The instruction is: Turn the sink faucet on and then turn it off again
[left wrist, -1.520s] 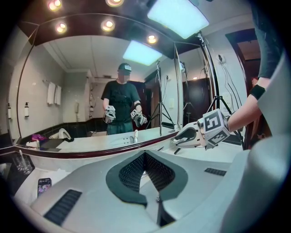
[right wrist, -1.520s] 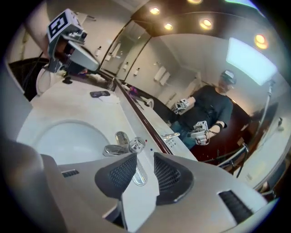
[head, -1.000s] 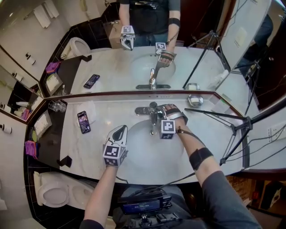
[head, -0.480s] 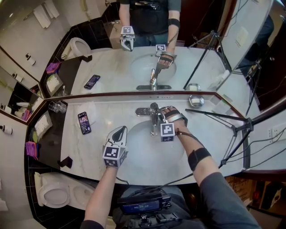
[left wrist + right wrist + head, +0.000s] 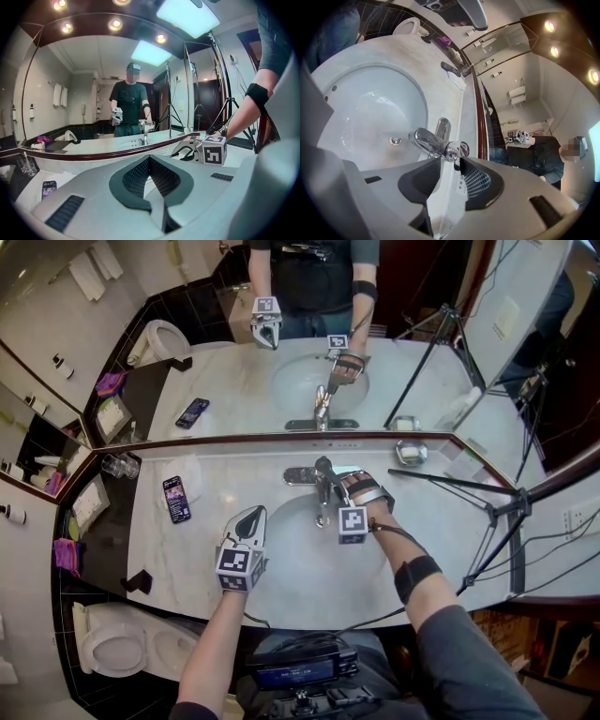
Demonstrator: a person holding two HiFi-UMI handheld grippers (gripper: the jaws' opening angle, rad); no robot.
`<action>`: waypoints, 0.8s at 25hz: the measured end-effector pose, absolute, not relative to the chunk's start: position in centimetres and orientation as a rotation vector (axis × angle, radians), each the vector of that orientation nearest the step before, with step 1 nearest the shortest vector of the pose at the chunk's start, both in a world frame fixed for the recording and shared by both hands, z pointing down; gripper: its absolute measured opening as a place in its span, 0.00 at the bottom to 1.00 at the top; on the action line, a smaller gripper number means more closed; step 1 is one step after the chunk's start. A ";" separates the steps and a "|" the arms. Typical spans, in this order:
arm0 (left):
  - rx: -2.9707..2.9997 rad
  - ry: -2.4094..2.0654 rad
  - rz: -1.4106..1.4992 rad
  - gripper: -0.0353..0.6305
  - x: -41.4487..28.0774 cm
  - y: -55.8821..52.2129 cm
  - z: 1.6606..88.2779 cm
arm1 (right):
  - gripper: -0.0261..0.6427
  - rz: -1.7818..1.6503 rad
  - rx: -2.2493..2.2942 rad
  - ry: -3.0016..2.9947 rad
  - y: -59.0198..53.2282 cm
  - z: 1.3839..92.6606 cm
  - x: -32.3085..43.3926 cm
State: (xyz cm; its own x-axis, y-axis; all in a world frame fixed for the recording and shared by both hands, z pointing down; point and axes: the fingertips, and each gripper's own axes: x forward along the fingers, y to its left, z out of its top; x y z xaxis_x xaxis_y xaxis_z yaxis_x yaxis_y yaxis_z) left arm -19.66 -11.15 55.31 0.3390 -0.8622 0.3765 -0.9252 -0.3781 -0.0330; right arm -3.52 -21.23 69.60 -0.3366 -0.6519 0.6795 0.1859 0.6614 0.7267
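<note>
1. Chrome is the key material here: the faucet stands at the back rim of the sink basin, just under the mirror ledge. Its lever reaches toward the right gripper.
2. That gripper's jaws have just been closing and now stand partway closed. The lever's tip is between them, and both pads look pressed against it.
3. In the head view, its marker cube sits a little lower and nearer the person than a second ago. I read this as the lever being worked after a firm grip, but which half of the on-then-off job it is remains unclear.
4. The left gripper has its jaws fully together on nothing. It hovers beside the basin's left edge and has not moved.
5. No stream of water can be made out. The basin looks wet, yet the spout hides its own mouth. From the head view, the right gripper covers the lever.
</note>
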 end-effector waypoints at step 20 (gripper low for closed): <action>2.406 -1.634 0.492 0.05 -19.9 -10.9 55.3 | 0.26 -0.864 0.389 -1.702 -20.0 71.1 -2.7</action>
